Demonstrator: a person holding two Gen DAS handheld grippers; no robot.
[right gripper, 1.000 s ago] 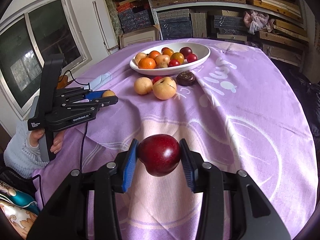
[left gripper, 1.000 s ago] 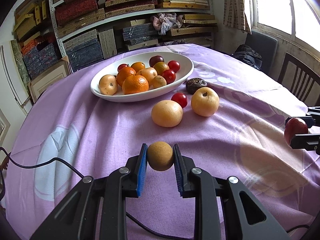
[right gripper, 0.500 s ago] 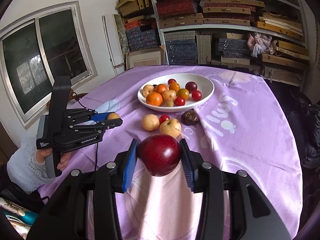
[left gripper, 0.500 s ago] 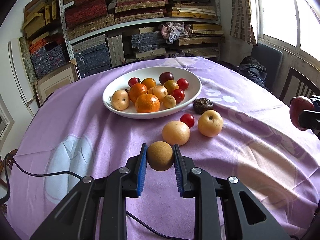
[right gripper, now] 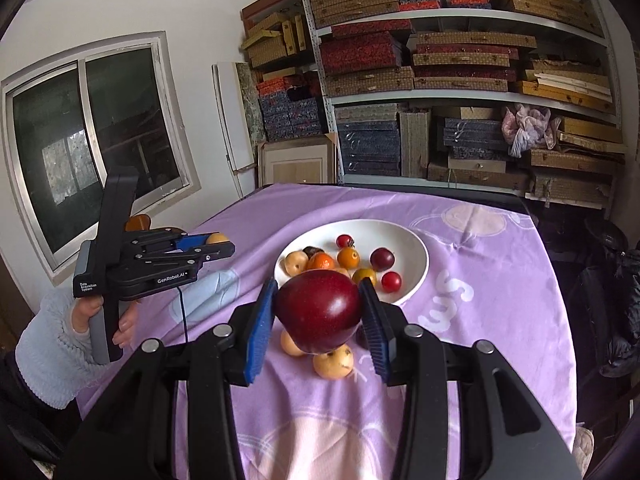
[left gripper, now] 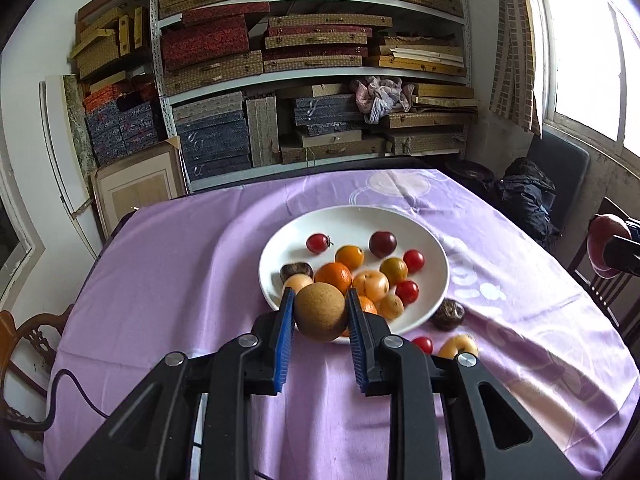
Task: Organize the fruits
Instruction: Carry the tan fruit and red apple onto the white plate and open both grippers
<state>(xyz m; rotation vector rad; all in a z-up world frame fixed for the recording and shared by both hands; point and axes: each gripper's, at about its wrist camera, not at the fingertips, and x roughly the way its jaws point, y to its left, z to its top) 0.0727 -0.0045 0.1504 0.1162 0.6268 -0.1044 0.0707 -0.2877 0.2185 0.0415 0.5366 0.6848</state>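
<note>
Both grippers hold fruit in the air before the white bowl.

The left gripper [left gripper: 321, 314] is clamped on a round brown fruit [left gripper: 320, 312], its blue pads pressing both sides, in front of the white bowl [left gripper: 280, 256] of mixed fruit on the purple tablecloth [left gripper: 180, 264]. To the right, the right gripper [right gripper: 318, 312] is clamped on a dark red apple [right gripper: 318, 310], held above two yellow fruits [right gripper: 334, 364] lying on the cloth just before the bowl.

Lilac tablecloth [left gripper: 168, 280] with pale circle prints; white bowl [left gripper: 276, 256]; tan-brown fruit [left gripper: 320, 312] near; dark red fruit [right gripper: 318, 310]; far shelf boxes [right gripper: 368, 52] red, perhaps speckled.
</note>
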